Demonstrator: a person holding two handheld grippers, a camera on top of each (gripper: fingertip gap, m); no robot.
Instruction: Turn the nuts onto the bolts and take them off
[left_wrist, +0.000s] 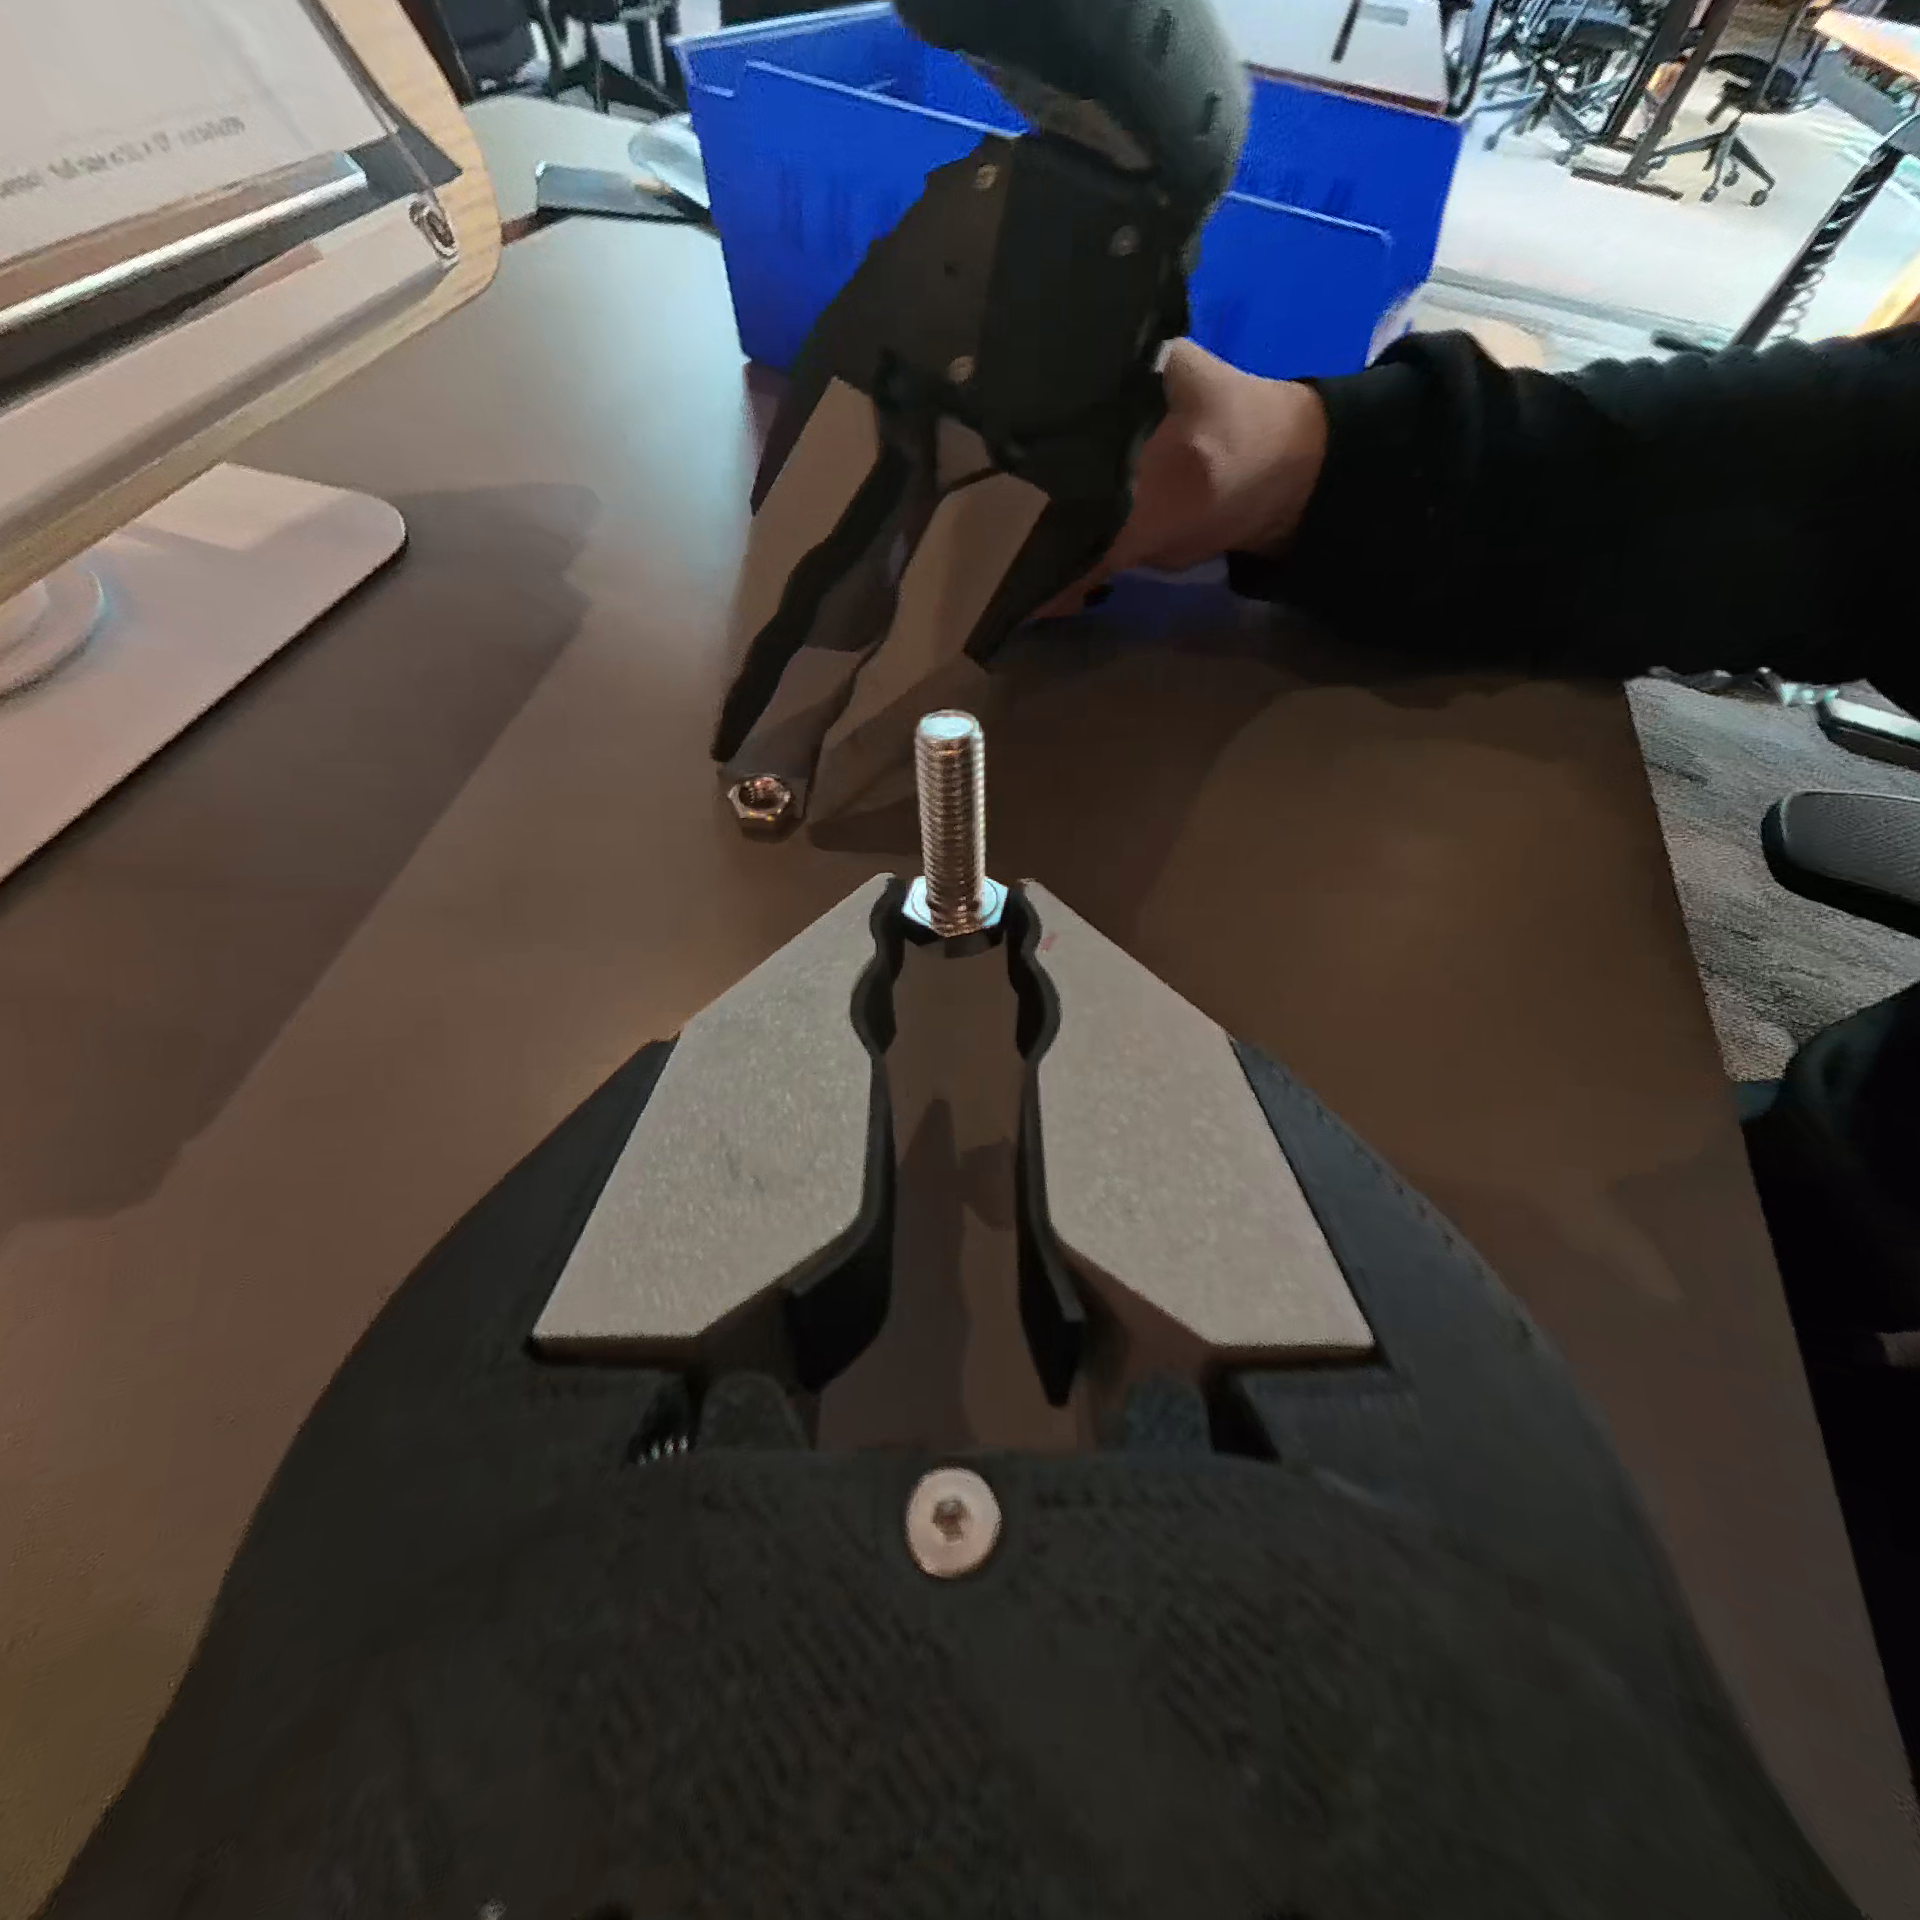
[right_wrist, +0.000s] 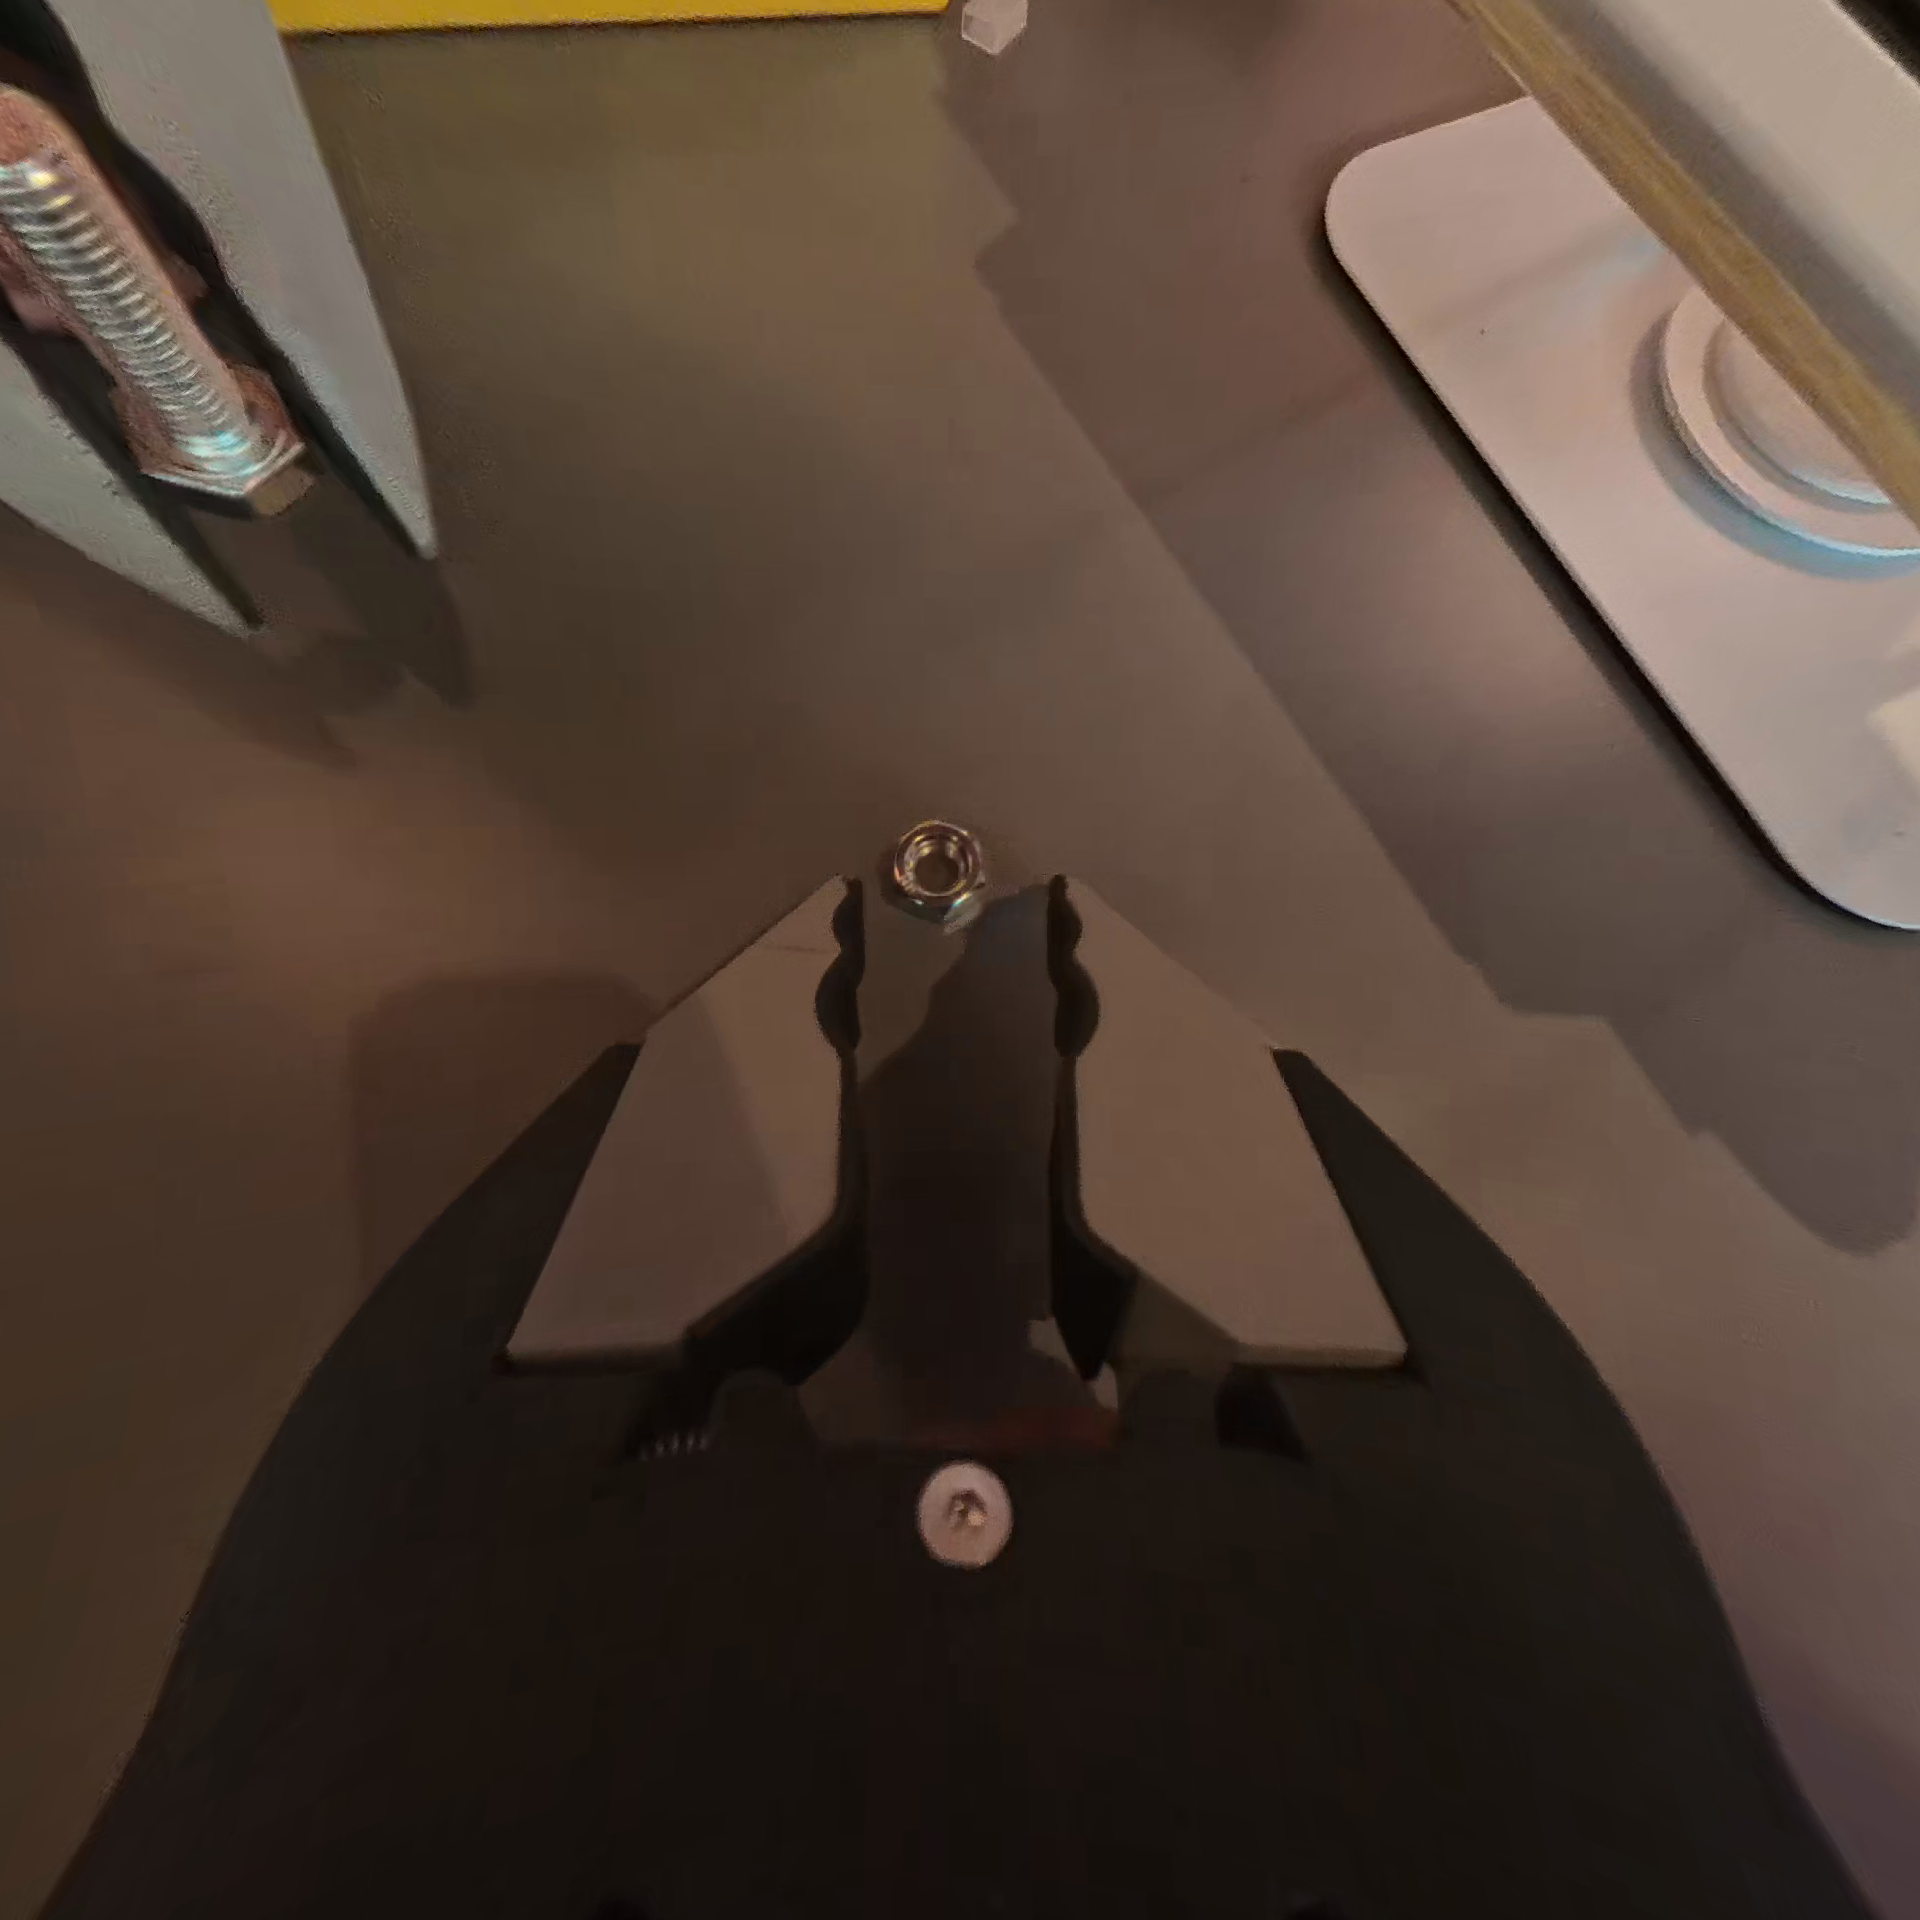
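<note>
My left gripper (left_wrist: 951, 914) is shut on the hex head of a silver bolt (left_wrist: 948, 821), whose threaded shaft points up and away. The same bolt (right_wrist: 114, 301) shows at the upper left of the right wrist view, held between the left gripper's fingers. A small silver nut (right_wrist: 935, 873) lies flat on the brown table just past the tips of my right gripper (right_wrist: 954, 904), which is open and empty with the nut in line with its gap. In the left wrist view the nut (left_wrist: 761, 800) lies beneath the right gripper's (left_wrist: 800, 769) fingertips.
A white monitor base (right_wrist: 1621, 499) stands on the table to the right of the nut; it also shows at the left of the left wrist view (left_wrist: 208, 582). A blue bin (left_wrist: 831, 187) stands behind the right gripper. A person's hand (left_wrist: 1226, 457) holds that gripper. Tip to tip, the grippers are about 10 centimeters apart.
</note>
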